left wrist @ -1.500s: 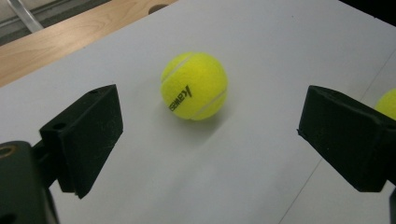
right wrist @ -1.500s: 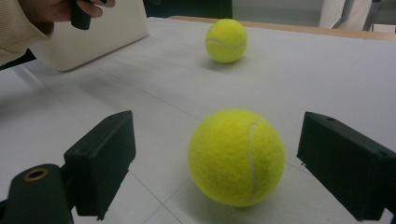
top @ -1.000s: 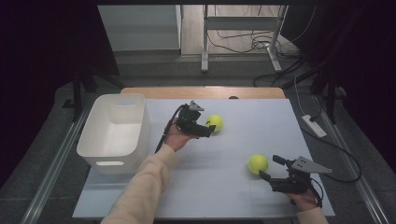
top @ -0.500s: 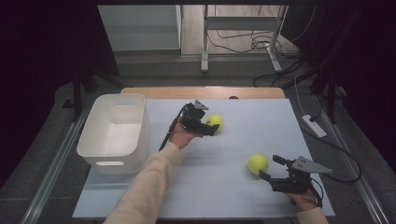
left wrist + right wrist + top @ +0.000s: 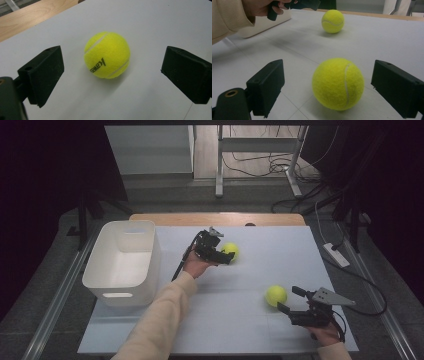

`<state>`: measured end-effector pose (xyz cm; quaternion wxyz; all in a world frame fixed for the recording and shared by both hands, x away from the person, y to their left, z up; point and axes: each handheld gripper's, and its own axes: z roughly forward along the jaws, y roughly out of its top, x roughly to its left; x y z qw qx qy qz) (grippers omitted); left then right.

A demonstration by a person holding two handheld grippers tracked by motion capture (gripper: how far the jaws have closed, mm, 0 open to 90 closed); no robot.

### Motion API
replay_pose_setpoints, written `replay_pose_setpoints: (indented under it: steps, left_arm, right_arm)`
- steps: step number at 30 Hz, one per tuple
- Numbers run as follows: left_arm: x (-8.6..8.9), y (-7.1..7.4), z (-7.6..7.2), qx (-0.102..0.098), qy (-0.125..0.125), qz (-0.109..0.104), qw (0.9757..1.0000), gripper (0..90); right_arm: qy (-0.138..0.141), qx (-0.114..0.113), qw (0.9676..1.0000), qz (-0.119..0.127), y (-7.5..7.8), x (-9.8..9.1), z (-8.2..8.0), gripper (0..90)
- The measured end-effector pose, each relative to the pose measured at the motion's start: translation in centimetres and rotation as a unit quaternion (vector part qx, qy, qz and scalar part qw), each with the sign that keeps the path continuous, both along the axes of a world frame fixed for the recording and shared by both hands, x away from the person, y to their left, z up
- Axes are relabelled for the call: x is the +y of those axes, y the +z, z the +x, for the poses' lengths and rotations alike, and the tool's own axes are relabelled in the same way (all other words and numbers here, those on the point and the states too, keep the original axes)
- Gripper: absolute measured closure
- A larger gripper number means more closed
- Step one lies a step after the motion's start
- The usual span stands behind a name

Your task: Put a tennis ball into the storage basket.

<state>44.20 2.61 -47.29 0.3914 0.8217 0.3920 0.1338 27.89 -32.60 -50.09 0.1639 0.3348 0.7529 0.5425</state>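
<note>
Held in the person's left hand, the left gripper [image 5: 226,256] reaches across the white table [image 5: 280,250] toward the far tennis ball [image 5: 230,251], its jaws spread wide; they have just been opening, and in the left gripper view the far ball [image 5: 107,55] sits on the table between and a little beyond the two black pads, touching neither. Printed black lettering runs across its lower face. Near the table's front right corner, the right gripper [image 5: 289,300] rests low in the person's right hand with its jaws also wide apart, and the near tennis ball [image 5: 276,295] lies just ahead of them; in the right gripper view this ball [image 5: 338,83] stands between the pads with a clear gap on each side, though from the high view the spacing is hard to judge. A white bin [image 5: 122,262] stands at the table's left edge, well apart from both balls.
</note>
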Motion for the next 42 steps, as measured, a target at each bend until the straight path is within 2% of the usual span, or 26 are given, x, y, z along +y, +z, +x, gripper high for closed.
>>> replay_pose_setpoints:
  steps: [20, 42]
  left_arm:
    - [-1.3, -1.5, 1.6, 0.013, -0.001, 0.006, 0.9999, 4.7]
    - [-1.7, -3.4, 3.2, 0.032, 0.007, -0.001, 0.9994, 5.3]
  right_arm:
    - [-0.002, -0.001, 1.0000, 0.002, 0.0, -0.2, 0.0, 11.6]
    - [-0.001, -0.002, 1.0000, -0.003, 0.0, -0.1, 0.0, 11.7]
